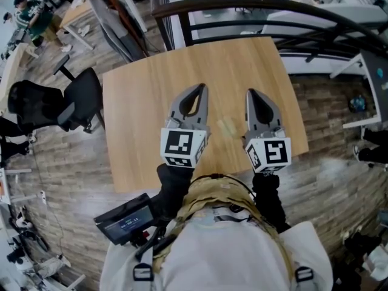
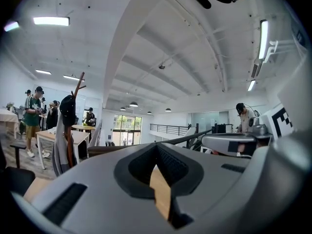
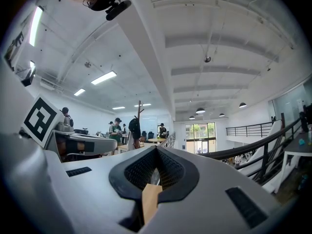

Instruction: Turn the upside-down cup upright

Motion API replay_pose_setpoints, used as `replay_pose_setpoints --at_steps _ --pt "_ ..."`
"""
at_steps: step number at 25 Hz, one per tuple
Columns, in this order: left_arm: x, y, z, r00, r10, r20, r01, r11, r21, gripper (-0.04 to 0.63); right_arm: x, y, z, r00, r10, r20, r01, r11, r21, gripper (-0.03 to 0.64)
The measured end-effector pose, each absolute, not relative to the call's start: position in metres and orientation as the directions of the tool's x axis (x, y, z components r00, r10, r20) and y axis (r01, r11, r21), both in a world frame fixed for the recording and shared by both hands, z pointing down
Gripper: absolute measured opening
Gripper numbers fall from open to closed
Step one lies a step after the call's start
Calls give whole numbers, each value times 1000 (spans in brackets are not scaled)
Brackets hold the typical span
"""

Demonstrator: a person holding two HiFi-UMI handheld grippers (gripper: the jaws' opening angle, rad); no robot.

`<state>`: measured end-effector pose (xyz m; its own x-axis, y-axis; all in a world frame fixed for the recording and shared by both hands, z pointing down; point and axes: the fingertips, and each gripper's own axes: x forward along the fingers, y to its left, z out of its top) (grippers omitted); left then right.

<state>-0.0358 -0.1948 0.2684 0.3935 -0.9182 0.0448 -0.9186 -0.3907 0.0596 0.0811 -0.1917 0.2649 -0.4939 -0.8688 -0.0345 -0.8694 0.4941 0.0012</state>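
Observation:
A faint, see-through pale shape (image 1: pixel 227 127) lies on the wooden table (image 1: pixel 139 108) between my two grippers; it could be the cup, but I cannot tell its pose. My left gripper (image 1: pixel 200 90) hovers over the table left of it, jaws met at the tip, nothing between them. My right gripper (image 1: pixel 251 93) hovers to the right of it, also shut and empty. In the left gripper view the left gripper (image 2: pixel 157 145) points level across the room, and only a sliver of table shows through its jaws. The right gripper (image 3: pixel 156 149) looks the same in its own view.
A black office chair (image 1: pixel 79 99) stands by the table's left edge. A dark curved railing (image 1: pixel 273 5) runs behind the far edge. A white desk (image 1: pixel 371 83) stands at the right. People stand far off in the room. A black device (image 1: pixel 124 223) hangs at the person's chest.

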Motion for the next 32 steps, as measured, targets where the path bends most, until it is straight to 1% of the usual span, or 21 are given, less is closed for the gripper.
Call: replay_pose_setpoints --at_steps 9,32 --pt "-40 -199 265 388 -921 30 -921 -386 56 2 76 -197 260 -496 -867 -45 -868 496 7 21" --pt "-48 -194 274 411 -910 51 -911 -407 61 2 62 -190 262 -501 -865 -33 -866 500 18 21"
